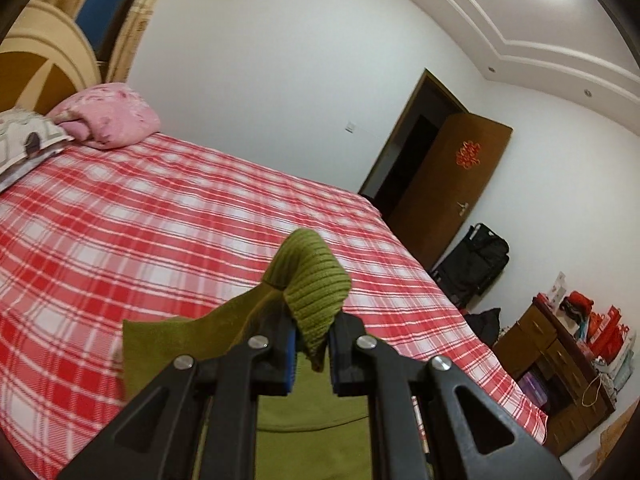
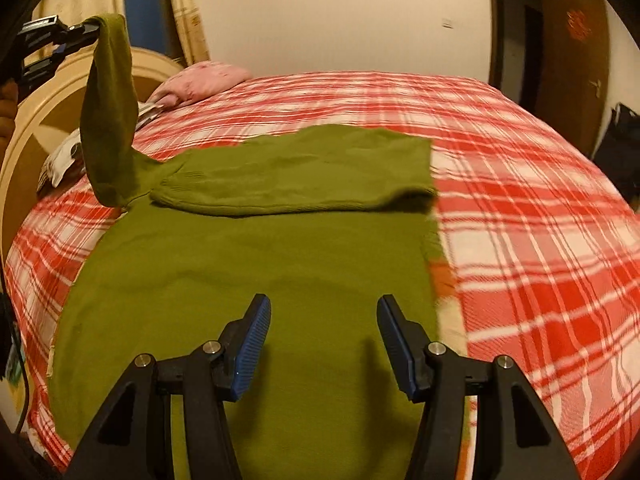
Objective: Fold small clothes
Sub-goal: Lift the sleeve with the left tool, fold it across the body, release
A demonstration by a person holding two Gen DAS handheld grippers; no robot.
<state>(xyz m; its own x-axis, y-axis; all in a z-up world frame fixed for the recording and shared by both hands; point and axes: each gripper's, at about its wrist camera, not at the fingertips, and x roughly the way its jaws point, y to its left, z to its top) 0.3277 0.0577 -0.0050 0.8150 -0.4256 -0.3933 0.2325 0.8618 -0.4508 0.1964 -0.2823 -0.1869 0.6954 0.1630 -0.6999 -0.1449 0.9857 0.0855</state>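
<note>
An olive-green knitted sweater (image 2: 248,280) lies spread flat on the bed with the red-and-white plaid cover (image 2: 520,184). One sleeve is folded across the body and runs toward 3 o'clock. The other sleeve (image 2: 110,120) rises from the garment's 10 o'clock corner, lifted clear of the bed. The left tool (image 1: 313,346) is clenched on that sleeve's ribbed cuff (image 1: 316,284), which bunches up above the pads at 12 o'clock. The right tool (image 2: 323,346) is released, jaws standing apart with nothing between them. It hangs over the sweater's near body panel, and green cloth fills the gap from 12 to 6 o'clock. A pink pillow (image 1: 108,120) sits at the bed's head.
</note>
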